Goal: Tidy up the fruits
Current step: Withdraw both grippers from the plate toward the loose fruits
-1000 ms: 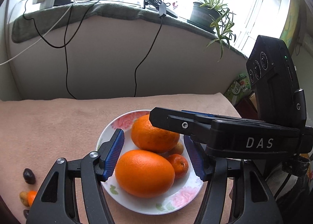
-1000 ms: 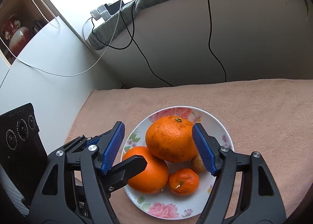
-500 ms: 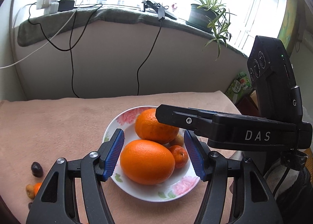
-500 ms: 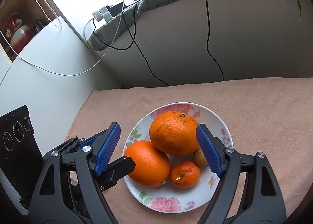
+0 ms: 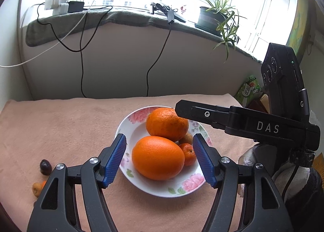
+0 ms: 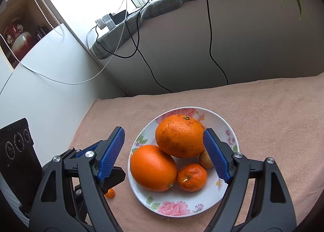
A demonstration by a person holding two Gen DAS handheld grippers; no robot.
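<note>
A white flowered plate on the pink cloth holds two large oranges, a mandarin and a small yellow-brown fruit. My left gripper hovers over the nearer orange; its jaws are opening and the blue pads stand clear of the fruit. My right gripper frames the farther orange, open, pads not touching it. Its black body reaches in from the right in the left wrist view.
Loose small fruits lie on the cloth left of the plate: a dark one, small orange and yellow ones, and a tiny orange one. A wall with hanging cables rises behind the table. A white cabinet stands at the left.
Both pairs of jaws have widened. The left gripper has drawn back from the plate, so the nearer orange sits farther ahead of its pads. The fruits stay in the plate.
</note>
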